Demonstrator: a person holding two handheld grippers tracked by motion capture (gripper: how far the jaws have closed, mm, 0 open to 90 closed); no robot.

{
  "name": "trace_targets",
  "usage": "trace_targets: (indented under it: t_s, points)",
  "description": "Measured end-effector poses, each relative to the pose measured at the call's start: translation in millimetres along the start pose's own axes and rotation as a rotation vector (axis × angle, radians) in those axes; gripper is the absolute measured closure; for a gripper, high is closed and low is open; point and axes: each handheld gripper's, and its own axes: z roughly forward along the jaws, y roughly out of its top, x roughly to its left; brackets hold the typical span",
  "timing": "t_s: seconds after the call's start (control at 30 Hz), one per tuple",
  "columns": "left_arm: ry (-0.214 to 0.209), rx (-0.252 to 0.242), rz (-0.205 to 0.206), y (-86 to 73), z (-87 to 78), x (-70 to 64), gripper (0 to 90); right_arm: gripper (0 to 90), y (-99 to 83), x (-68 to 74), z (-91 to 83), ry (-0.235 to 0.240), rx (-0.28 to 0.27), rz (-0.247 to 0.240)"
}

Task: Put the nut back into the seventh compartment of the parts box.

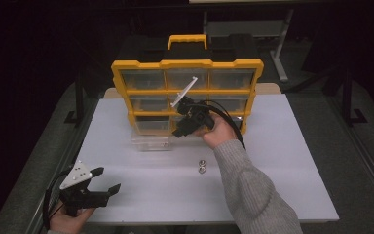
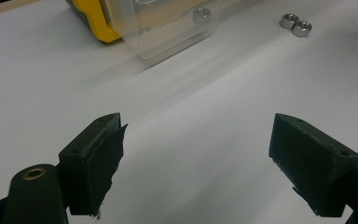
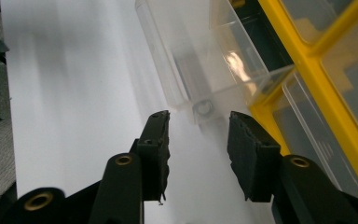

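A yellow and black organizer [image 1: 187, 64] with clear drawers stands at the back of the white table [image 1: 282, 161]. One clear drawer [image 1: 151, 142] lies pulled out in front of its bottom left slot, with a steel nut [image 2: 201, 15] inside it. Two more nuts [image 1: 201, 167] lie loose mid-table. My right gripper [image 1: 181, 130] hovers open just right of that drawer, jaws pointing down and left. In the right gripper view, the nut [image 3: 204, 108] in the drawer [image 3: 182, 70] sits just beyond my right gripper [image 3: 199, 121]. My left gripper [image 1: 108, 179] is wide open and holds nothing near the front left corner.
The organizer's yellow frame [image 3: 317, 79] runs close along the right gripper's right side. In the left gripper view the drawer [image 2: 168, 28] and the two loose nuts [image 2: 295, 24] lie far ahead of the left gripper [image 2: 198, 123], with bare white table between.
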Motion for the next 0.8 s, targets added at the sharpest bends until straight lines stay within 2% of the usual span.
trace_targets:
  t_s: [0.17, 0.3, 0.43, 0.57, 0.8]
  points:
    - [0.002, 0.002, 0.009, 0.6, -0.5, -0.8, 17.2, 56.4, -17.8, 1.4, -7.1, -0.007, -0.017, -0.007]
    - [0.001, -0.002, 0.005, 0.6, -0.5, -1.1, 17.2, 56.2, -32.6, 3.2, -7.6, -0.005, -0.017, 0.029]
    - [0.0, 0.001, 0.005, 0.7, -0.3, -1.6, 17.2, 54.9, -48.1, 4.6, -2.5, -0.004, -0.016, 0.023]
    - [0.003, -0.002, 0.008, 0.9, -0.5, -1.4, 17.2, 53.2, -69.5, 9.7, 7.9, 0.011, -0.001, 0.052]
    - [0.003, 0.004, 0.014, 1.3, -0.3, -2.3, 17.2, 52.7, -90.0, 14.0, 18.0, 0.016, 0.014, 0.077]
